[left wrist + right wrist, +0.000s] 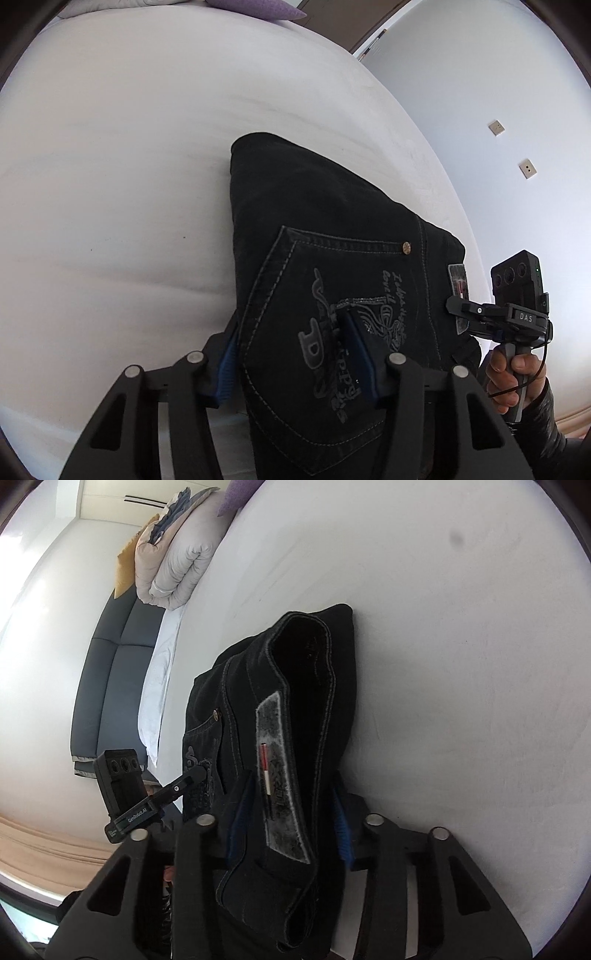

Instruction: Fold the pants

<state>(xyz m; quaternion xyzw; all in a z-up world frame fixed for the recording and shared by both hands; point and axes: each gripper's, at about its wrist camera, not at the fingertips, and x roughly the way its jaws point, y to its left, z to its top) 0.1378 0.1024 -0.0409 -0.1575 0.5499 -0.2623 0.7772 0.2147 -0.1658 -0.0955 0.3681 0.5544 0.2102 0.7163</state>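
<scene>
Black jeans [314, 206], folded into a thick bundle, lie on the white bed [129, 166] with a stitched back pocket [332, 332] facing up. My left gripper [295, 354] is shut on the bundle's near edge, one blue pad on the pocket and the other at the left side. In the right wrist view the waistband end of the jeans [314, 657] shows its grey label [277, 775]. My right gripper [291, 827] is shut on that end, and the cloth fills the gap between its pads. Each gripper shows in the other's view, the right gripper [458, 306] and the left gripper [192, 775], both at the jeans' edge.
A hand [506, 373] holds the right gripper's handle beside the bed's edge. A purple pillow [258, 7] and folded duvets [177, 561] lie at the far end of the bed [461, 664]. A dark padded panel [110, 672] and a white wall with sockets [496, 127] stand beyond.
</scene>
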